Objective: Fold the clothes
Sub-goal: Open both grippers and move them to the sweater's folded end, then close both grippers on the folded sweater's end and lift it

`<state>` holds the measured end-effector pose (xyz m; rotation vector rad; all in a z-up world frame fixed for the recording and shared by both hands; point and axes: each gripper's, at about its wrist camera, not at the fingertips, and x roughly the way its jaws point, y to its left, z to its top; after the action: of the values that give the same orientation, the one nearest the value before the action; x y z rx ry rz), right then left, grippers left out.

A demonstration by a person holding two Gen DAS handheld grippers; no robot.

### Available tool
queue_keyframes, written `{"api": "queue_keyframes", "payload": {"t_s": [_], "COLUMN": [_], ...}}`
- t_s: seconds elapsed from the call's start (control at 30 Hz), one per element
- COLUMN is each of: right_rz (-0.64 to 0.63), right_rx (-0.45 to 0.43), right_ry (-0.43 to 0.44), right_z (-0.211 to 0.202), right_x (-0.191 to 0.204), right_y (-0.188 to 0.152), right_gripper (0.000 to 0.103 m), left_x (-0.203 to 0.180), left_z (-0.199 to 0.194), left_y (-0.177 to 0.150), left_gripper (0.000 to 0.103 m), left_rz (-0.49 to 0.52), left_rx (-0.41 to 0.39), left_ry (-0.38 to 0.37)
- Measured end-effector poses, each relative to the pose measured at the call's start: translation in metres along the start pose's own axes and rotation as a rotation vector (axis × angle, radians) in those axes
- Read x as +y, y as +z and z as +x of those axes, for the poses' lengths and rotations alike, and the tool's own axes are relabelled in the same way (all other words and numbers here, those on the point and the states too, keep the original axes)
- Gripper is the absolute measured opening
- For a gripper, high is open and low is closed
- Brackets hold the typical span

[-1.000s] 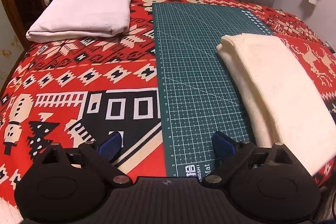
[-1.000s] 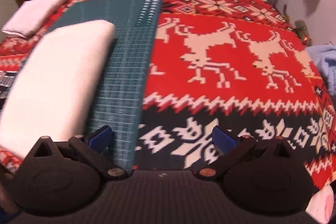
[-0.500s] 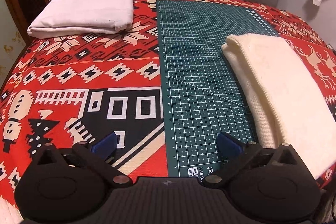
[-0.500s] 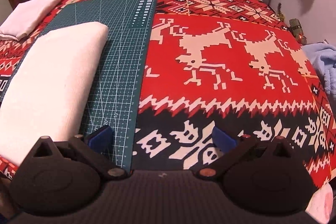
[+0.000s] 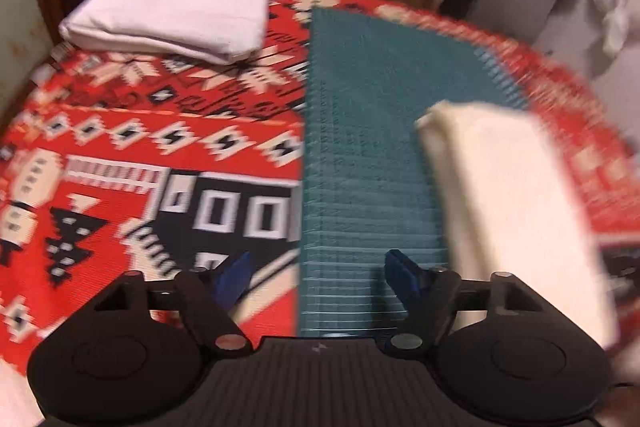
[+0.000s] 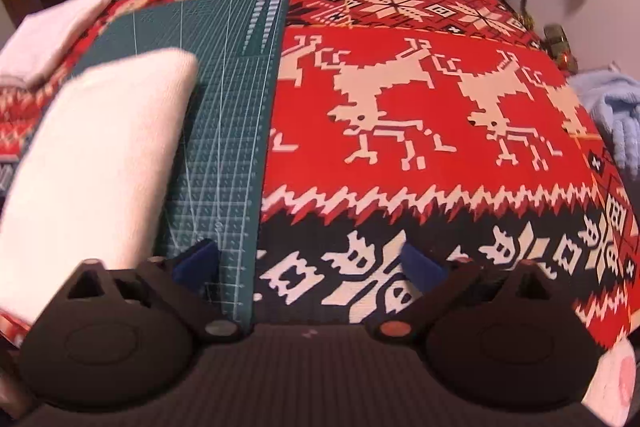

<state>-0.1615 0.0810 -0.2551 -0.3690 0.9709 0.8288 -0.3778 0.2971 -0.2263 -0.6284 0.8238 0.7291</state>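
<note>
Two folded cloths lie on the patterned blanket, and both grippers hover wide open and empty.

In the left wrist view the left gripper (image 5: 316, 273) has its blue-tipped jaws spread apart with nothing between them; the edge where the green cutting mat (image 5: 360, 131) meets the red blanket (image 5: 120, 155) runs between the jaws. The cream folded cloth (image 5: 512, 203) lies ahead and to the right of the right jaw, partly on the mat, blurred by motion. The white folded cloth (image 5: 180, 7) rests far ahead, left of the left jaw. In the right wrist view the right gripper (image 6: 310, 261) is equally spread and holds nothing; the cream cloth sits ahead-left of its left jaw, and a pale blue towel (image 6: 616, 115) lies far right.
</note>
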Motion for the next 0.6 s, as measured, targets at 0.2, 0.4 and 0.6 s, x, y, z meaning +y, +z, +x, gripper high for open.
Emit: {"api": "queue_keyframes", "payload": {"t_s": [0.2, 0.4, 0.6], "right_rz": [0.117, 0.181, 0.211], "right_rx": [-0.068, -0.008, 0.057], "right_ry": [0.21, 0.36, 0.405], "right_z": [-0.035, -0.024, 0.001], "right_x": [-0.006, 0.011, 0.018], "right_y": [0.022, 0.044, 0.043], "right_gripper": [0.073, 0.041, 0.036], "left_x": [-0.01, -0.023, -0.014], "left_z": [-0.019, 0.015, 0.033], "left_y": [0.02, 0.022, 0.018], "left_gripper": [0.061, 0.062, 0.063], "left_rz": [-0.063, -0.091, -0.141], "left_rx": [-0.037, 0.049, 0.101], "left_ry": [-0.239, -0.273, -0.312]}}
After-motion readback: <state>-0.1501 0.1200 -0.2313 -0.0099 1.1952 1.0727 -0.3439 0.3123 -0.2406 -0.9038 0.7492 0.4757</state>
